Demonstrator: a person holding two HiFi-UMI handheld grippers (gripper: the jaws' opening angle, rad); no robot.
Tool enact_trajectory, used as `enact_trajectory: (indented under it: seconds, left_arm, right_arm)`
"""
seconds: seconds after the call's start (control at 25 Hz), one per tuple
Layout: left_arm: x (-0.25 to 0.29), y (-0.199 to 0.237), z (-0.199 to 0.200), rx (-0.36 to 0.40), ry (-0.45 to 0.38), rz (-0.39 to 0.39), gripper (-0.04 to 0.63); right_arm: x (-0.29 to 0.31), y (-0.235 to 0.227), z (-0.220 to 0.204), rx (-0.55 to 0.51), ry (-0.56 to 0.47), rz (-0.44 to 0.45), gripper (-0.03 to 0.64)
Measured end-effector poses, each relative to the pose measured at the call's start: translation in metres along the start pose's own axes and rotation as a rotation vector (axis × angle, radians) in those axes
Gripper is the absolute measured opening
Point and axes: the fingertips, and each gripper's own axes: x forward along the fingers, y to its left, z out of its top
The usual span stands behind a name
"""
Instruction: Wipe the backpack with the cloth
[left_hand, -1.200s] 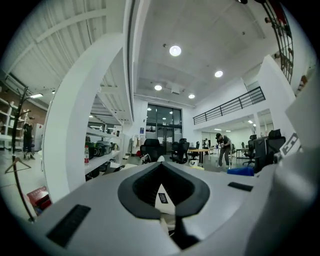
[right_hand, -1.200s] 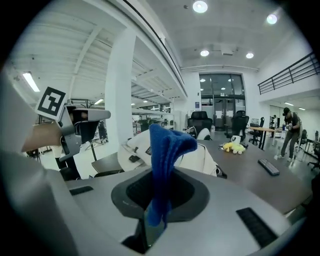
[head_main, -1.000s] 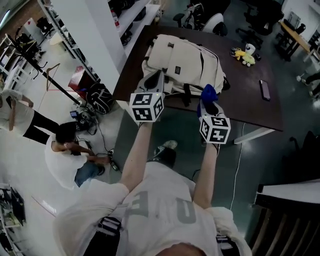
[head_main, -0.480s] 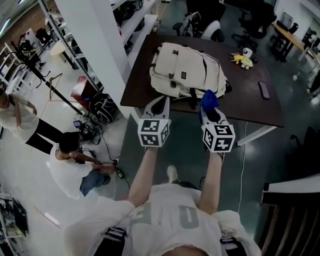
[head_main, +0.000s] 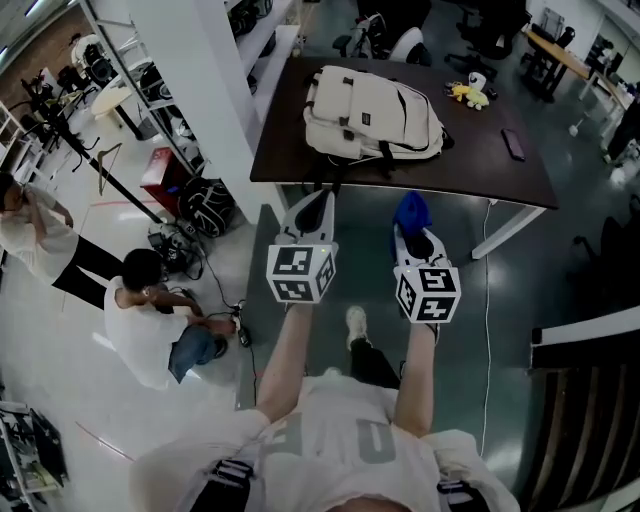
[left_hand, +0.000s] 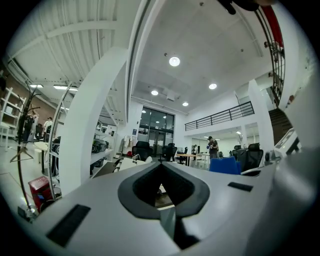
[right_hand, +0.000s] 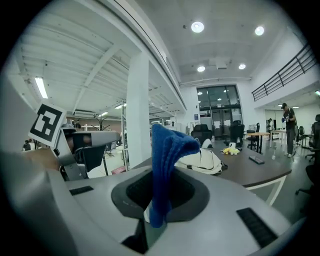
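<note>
A cream backpack (head_main: 372, 112) lies flat on the dark table (head_main: 290, 168), well ahead of both grippers. My left gripper (head_main: 318, 197) is shut with nothing in it and hangs over the floor short of the table's near edge. My right gripper (head_main: 412, 222) is level with it, to its right, and is shut on a blue cloth (head_main: 411, 211). In the right gripper view the blue cloth (right_hand: 167, 150) stands up out of the closed jaws, with the backpack (right_hand: 204, 161) far behind it. The left gripper (left_hand: 161, 166) points level, its jaws closed together.
A yellow toy (head_main: 462, 93), a white mug (head_main: 477, 79) and a dark phone (head_main: 511, 144) lie on the table's far right. A white pillar (head_main: 190, 70) and a black bag (head_main: 205, 205) stand at the left, where a person (head_main: 150, 325) crouches. Stair rails (head_main: 585, 400) are at the right.
Both grippers have drawn back from the table's edge and now hang over the floor, so the backpack lies farther ahead. The blue cloth stays in the right gripper.
</note>
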Motion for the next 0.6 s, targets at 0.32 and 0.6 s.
enact_trajectory:
  seconds: [0.32,0.6]
  left_arm:
    - [-0.049,-0.016,0.009,-0.019,-0.010,-0.018,0.002]
    - [-0.062,-0.013,0.013,-0.061,-0.028,-0.002,0.001]
  right_arm:
    - [-0.060,0.022,0.017,0.039,-0.032,-0.037,0.040]
    - [-0.075,0.025,0.024,0.019,-0.008,-0.040,0.040]
